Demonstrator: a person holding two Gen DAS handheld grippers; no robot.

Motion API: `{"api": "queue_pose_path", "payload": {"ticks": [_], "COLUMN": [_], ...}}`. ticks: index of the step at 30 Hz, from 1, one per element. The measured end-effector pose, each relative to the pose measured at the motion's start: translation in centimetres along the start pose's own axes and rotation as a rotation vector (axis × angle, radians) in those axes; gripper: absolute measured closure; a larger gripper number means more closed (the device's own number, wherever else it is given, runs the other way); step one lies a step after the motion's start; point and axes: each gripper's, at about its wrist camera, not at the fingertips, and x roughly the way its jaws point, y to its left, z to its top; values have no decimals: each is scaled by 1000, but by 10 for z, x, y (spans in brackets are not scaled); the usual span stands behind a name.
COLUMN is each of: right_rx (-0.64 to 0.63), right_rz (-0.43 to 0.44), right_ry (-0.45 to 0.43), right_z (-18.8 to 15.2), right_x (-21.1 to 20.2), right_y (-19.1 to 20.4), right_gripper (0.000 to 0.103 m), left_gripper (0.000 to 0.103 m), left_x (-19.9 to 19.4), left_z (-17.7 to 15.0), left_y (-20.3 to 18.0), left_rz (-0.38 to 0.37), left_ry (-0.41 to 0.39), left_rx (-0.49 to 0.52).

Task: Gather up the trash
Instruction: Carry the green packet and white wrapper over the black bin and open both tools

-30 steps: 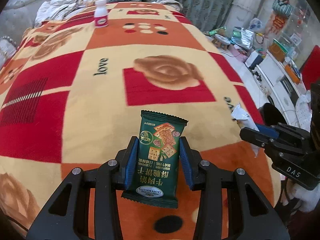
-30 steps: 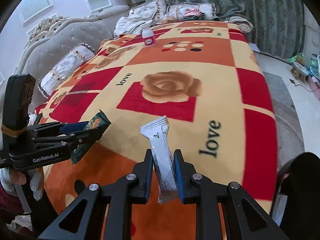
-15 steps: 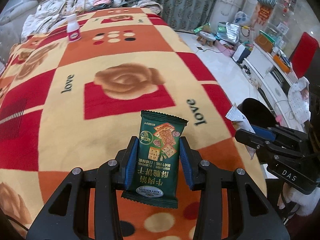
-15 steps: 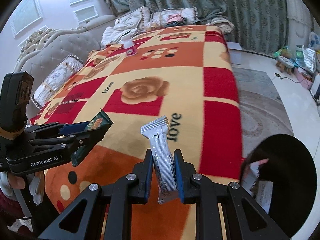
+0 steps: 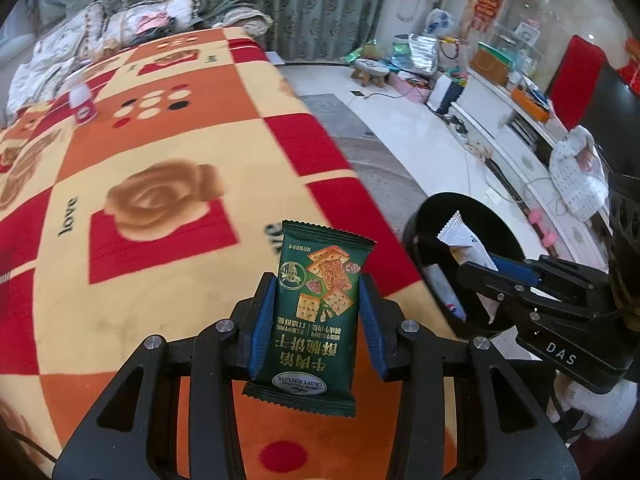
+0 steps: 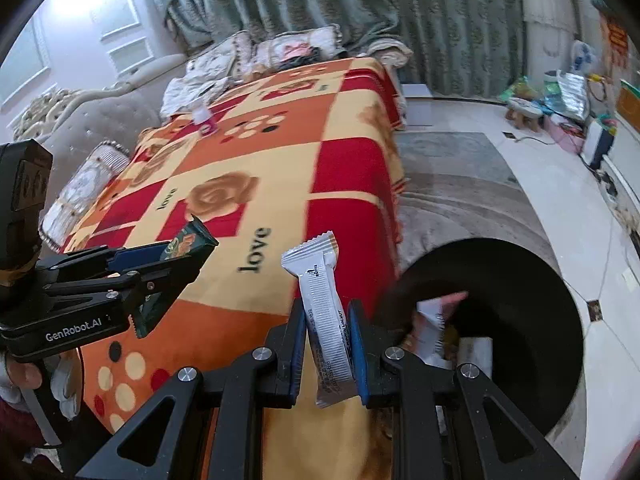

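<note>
My left gripper point(image 5: 318, 316) is shut on a dark green biscuit packet point(image 5: 316, 312), held upright over the bed's near right corner. The right gripper point(image 6: 326, 334) is shut on a slim white wrapper point(image 6: 324, 316), standing upright between its blue pads. A black round bin point(image 6: 520, 320) stands on the floor just right of the bed, with several wrappers inside. In the left wrist view the bin point(image 5: 440, 216) lies right of the packet, and the right gripper point(image 5: 476, 264) holds the white wrapper point(image 5: 460, 236) over its mouth. The left gripper point(image 6: 188, 256) shows at the left of the right wrist view.
A patterned red, orange and cream blanket point(image 5: 160, 184) covers the bed. A small white bottle with a pink label point(image 5: 82, 104) stands far back on it. Pillows point(image 6: 296, 46) lie at the head. A rug point(image 6: 460, 184), a low stool point(image 5: 370, 70) and cluttered shelves lie to the right.
Both grippers have swung to the right across the bed with their packets. The black bin has come fully into view, and the white wrapper now hangs over it.
</note>
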Motion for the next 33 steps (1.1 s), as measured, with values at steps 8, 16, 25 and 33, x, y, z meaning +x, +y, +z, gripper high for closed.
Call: {"api": "queue_pose_path", "payload": {"ticks": [8, 16, 25, 33], "right_rx": [53, 119, 187, 197], "right_rz": [-47, -100, -165, -163], "right_ry": [-13, -4, -11, -28], "right_z": [-6, -13, -16, -23], "right_x": [-15, -17, -22, -30], "right_y": [-33, -68, -96, -92], "right_gripper": [83, 83, 53, 50], "left_gripper": [65, 64, 51, 45], "left_x": [14, 33, 40, 23], "left_z": [14, 23, 29, 24], "left_y": [-36, -68, -84, -85], "left_rz": [-42, -133, -218, -227], "left_ry": [12, 43, 35, -1], "left_rx": [34, 29, 10, 17]}}
